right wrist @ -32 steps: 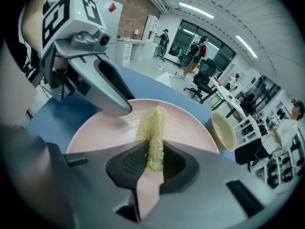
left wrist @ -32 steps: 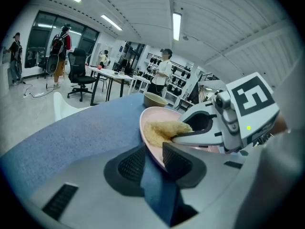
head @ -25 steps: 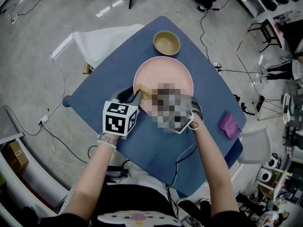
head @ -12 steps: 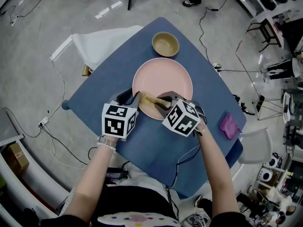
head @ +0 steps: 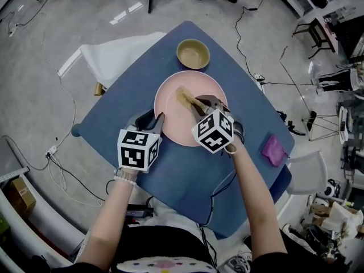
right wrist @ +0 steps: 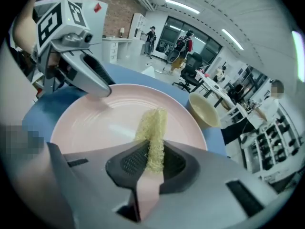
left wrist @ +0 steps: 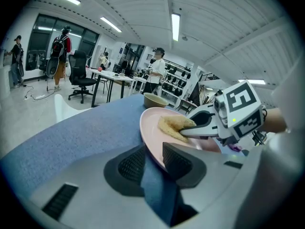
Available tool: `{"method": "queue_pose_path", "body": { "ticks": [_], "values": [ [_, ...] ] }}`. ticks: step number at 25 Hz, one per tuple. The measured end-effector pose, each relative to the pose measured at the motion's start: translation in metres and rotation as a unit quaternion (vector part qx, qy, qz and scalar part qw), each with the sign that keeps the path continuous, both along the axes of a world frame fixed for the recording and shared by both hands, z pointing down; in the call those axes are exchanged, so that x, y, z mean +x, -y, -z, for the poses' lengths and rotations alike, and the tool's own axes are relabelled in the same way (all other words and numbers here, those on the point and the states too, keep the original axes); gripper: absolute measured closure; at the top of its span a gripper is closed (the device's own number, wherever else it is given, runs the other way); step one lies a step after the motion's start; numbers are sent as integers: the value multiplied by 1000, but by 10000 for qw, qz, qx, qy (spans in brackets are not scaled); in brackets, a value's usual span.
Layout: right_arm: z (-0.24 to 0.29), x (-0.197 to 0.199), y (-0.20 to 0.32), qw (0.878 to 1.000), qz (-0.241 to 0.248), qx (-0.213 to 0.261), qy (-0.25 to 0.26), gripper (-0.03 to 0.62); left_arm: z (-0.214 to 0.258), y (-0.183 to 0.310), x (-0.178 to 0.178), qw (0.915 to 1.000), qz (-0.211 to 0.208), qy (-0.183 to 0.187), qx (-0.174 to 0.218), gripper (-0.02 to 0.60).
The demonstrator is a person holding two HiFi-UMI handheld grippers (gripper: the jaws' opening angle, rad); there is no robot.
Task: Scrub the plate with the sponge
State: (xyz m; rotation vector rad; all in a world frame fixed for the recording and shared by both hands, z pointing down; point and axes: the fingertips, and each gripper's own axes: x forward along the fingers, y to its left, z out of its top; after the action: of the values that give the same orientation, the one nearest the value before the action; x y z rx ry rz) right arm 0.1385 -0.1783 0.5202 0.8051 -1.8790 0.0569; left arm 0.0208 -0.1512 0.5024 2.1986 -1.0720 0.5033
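A pink plate (head: 173,118) lies on the blue table (head: 125,110). My left gripper (head: 154,120) is shut on the plate's near-left rim (left wrist: 151,149), which sits pinched between the jaws. My right gripper (head: 200,102) is shut on a yellow sponge (head: 186,98) and presses it onto the plate's middle. In the right gripper view the sponge (right wrist: 153,130) stands folded between the jaws, over the plate (right wrist: 95,128). The left gripper view shows the sponge (left wrist: 172,125) held by the right gripper (left wrist: 188,127).
A tan bowl (head: 193,53) stands just beyond the plate. A purple cloth (head: 273,149) lies near the table's right edge. A white sheet (head: 116,53) hangs at the table's far left. Cables run over the floor around the table; people and desks stand in the room.
My right gripper has pushed the sponge from the plate's near edge up toward its middle. The left gripper keeps its hold on the rim.
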Motion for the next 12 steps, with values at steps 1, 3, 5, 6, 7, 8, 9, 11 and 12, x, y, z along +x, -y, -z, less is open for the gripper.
{"method": "queue_pose_path", "body": {
  "ticks": [1, 3, 5, 6, 7, 8, 9, 11, 12],
  "values": [
    [0, 5, 6, 9998, -58, 106, -140, 536, 0, 1, 0, 10000, -1, -1, 3, 459],
    [-1, 15, 14, 9987, -151, 264, -414, 536, 0, 1, 1, 10000, -8, -4, 5, 459],
    [-1, 24, 21, 9971, -258, 357, -621, 536, -1, 1, 2, 10000, -13, -2, 6, 459],
    [-1, 28, 24, 9962, -325, 395, -703, 537, 0, 1, 2, 10000, -12, -3, 4, 459],
    [-1, 32, 26, 9952, -396, 433, -786, 537, 0, 1, 1, 10000, -11, -5, 1, 459],
    [-1, 37, 29, 9940, -463, 469, -877, 537, 0, 1, 1, 10000, -11, -6, -2, 459],
    [0, 42, 30, 9926, -520, 499, -979, 537, 1, 1, 0, 10000, -12, -6, -5, 459],
    [-1, 51, 31, 9896, -600, 525, -1199, 537, 0, 1, 0, 10000, -13, -5, -5, 459],
    [-2, 56, 31, 9881, -629, 520, -1307, 537, 0, 1, 0, 10000, -11, -5, -2, 459]
  ]
}}
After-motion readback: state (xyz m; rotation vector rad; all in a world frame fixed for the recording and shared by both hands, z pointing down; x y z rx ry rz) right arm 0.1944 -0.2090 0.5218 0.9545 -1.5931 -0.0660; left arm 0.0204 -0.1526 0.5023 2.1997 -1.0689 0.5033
